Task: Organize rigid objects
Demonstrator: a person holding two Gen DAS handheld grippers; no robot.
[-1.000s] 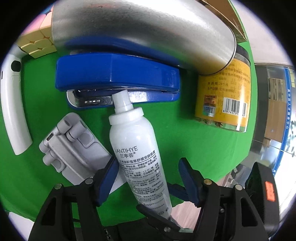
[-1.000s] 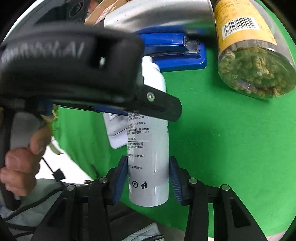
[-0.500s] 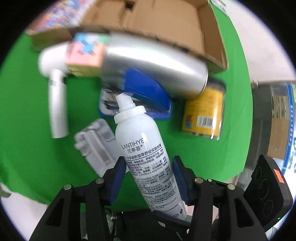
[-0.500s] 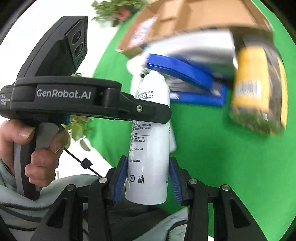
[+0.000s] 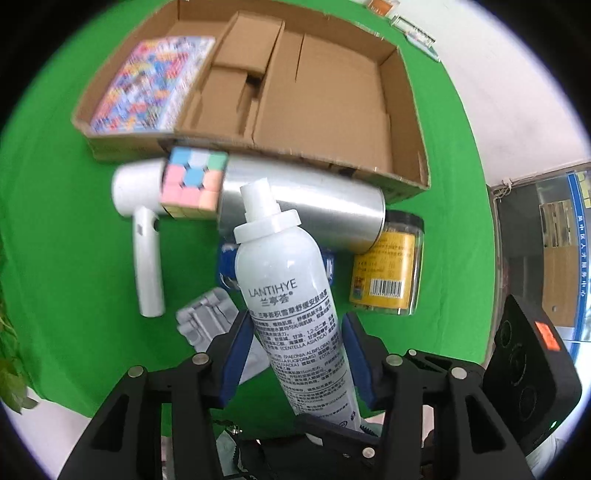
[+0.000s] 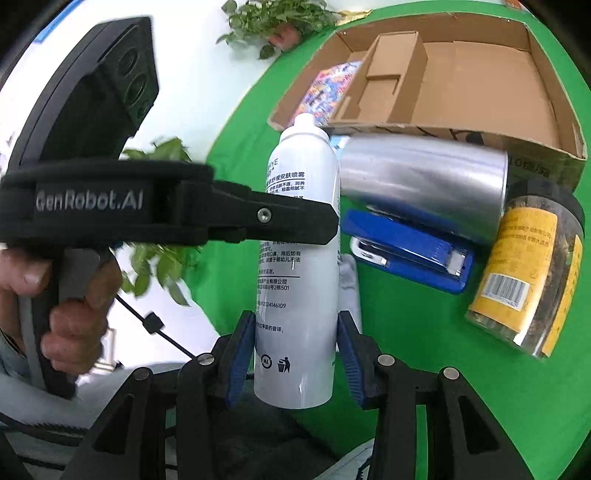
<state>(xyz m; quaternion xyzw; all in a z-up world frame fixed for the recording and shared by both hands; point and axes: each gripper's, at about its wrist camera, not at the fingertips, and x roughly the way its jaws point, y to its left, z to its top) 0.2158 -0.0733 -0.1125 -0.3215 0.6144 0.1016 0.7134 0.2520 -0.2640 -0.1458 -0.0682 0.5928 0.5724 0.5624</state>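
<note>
A white LANTIHYE spray bottle (image 5: 288,288) is held up above the green table, nozzle pointing at the cardboard box (image 5: 332,110). My left gripper (image 5: 295,354) is shut on its middle. My right gripper (image 6: 297,354) is shut on its lower end (image 6: 295,266). On the table lie a silver cylinder (image 5: 303,206), a pastel puzzle cube (image 5: 194,181), a blue stapler (image 6: 410,251), a yellow-labelled jar (image 5: 388,273), a white handle-shaped device (image 5: 147,258) and a grey folding stand (image 5: 207,321).
The open cardboard box (image 6: 480,85) stands at the back; it holds a colourful booklet (image 5: 151,85) at its left and smaller cardboard boxes (image 5: 236,74). Green plants (image 6: 273,18) stand beyond the table's left edge. The table's edge runs close in front of me.
Both grippers have lifted the spray bottle up and back from the table. The left gripper has closed onto it. The box has come into view.
</note>
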